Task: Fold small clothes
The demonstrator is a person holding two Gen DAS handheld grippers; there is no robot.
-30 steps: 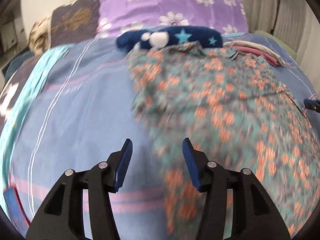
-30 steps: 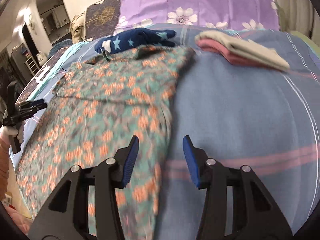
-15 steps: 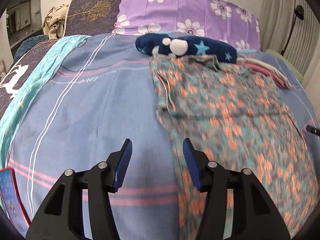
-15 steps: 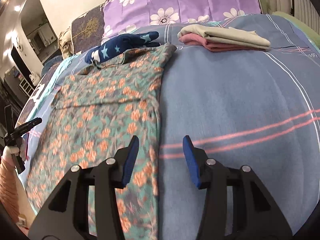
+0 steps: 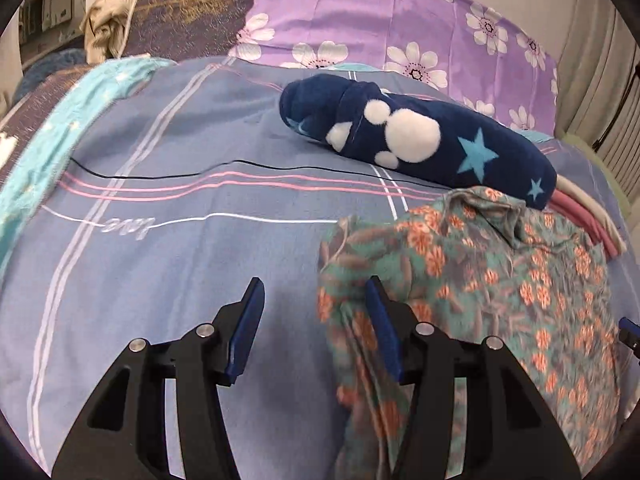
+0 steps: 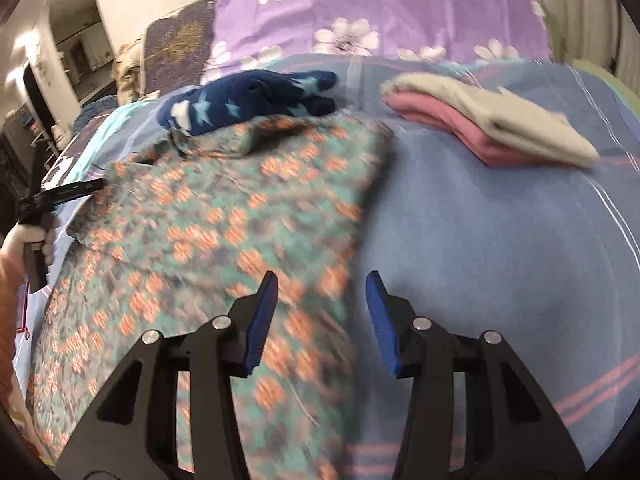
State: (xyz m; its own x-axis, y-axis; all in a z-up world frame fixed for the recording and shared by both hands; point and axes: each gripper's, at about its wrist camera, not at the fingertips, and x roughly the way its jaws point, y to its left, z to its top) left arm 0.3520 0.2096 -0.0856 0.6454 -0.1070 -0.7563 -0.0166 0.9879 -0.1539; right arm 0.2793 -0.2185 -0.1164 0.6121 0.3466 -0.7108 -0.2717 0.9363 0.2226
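While I look along the left gripper (image 5: 314, 320), its blue-padded jaws stand apart with nothing between them, over the blue striped bedsheet (image 5: 168, 264) of the bed. The teal garment with orange flowers (image 5: 500, 280), thin and crumpled at its top edge, lies just to the right of this gripper; its near edge runs beside and behind the right-hand jaw, though I cannot tell whether the pad touches the cloth. Ahead of the gripper and to the right lies a rolled dark blue fleece piece with white paw print and pale blue stars (image 5: 420, 140), resting against the far end of the floral garment. Beyond that stands a purple pillow with white flowers (image 5: 400, 20).

From the right gripper (image 6: 322, 320), I see its jaws likewise parted and empty. The floral garment (image 6: 240, 220) spreads flat ahead and to the left, its right edge passing under the gap between the jaws. Ahead and to the right sits a folded stack of pink and beige cloth (image 6: 492, 128), well apart from the gripper. At the far left a hand (image 6: 30, 236) holds the other gripper at the garment's left edge.
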